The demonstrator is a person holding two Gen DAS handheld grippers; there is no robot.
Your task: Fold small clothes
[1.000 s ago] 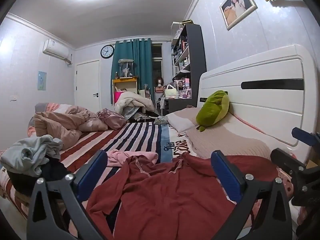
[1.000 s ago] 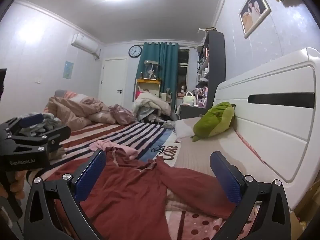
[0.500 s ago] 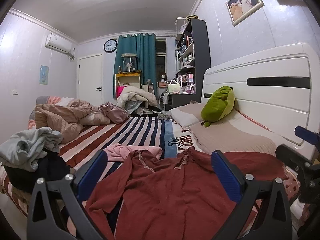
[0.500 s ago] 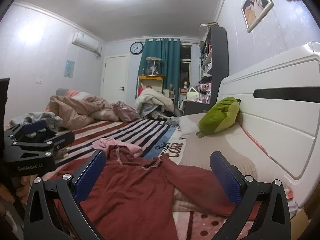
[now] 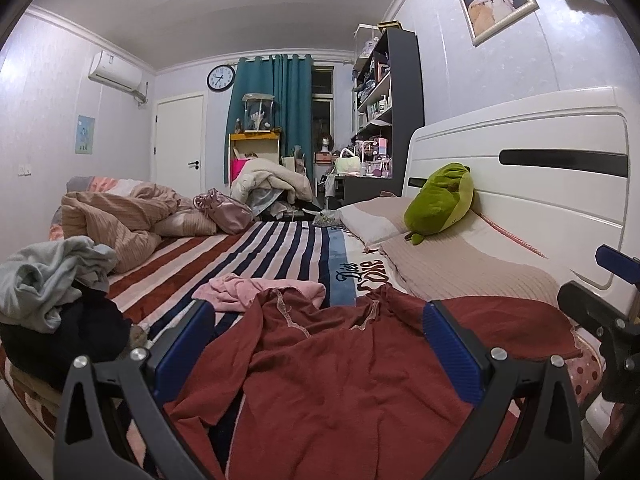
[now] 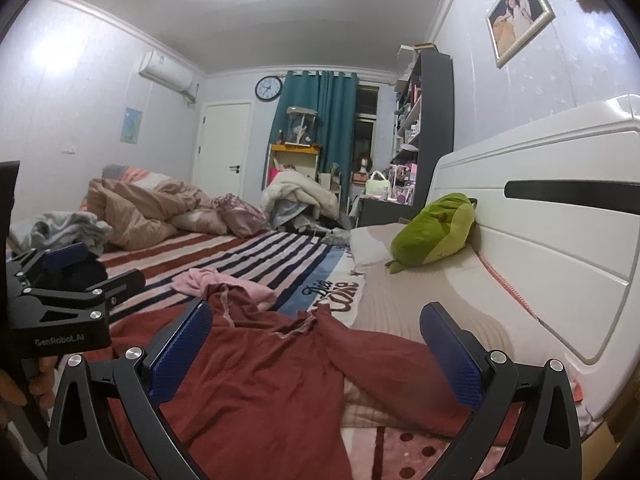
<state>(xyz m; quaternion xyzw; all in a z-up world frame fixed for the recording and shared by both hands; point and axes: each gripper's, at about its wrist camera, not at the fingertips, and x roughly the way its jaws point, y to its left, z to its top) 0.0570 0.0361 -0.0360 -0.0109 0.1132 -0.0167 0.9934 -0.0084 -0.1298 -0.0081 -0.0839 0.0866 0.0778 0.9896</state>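
Observation:
A dark red long-sleeved garment lies spread and rumpled on the near part of the bed; it also shows in the right wrist view. A small pink garment lies crumpled just beyond it, also in the right wrist view. My left gripper is open and empty, hovering over the red garment. My right gripper is open and empty, above the garment's right sleeve. The left gripper also shows at the left edge of the right wrist view.
A pile of grey and dark clothes sits at the bed's left edge. A beige quilt is bunched at the far left. Pillows and a green plush toy lie against the white headboard. Striped bedspread runs down the middle.
Both grippers have tilted slightly downward and closer over the red garment. Both remain open. The clothes have not moved.

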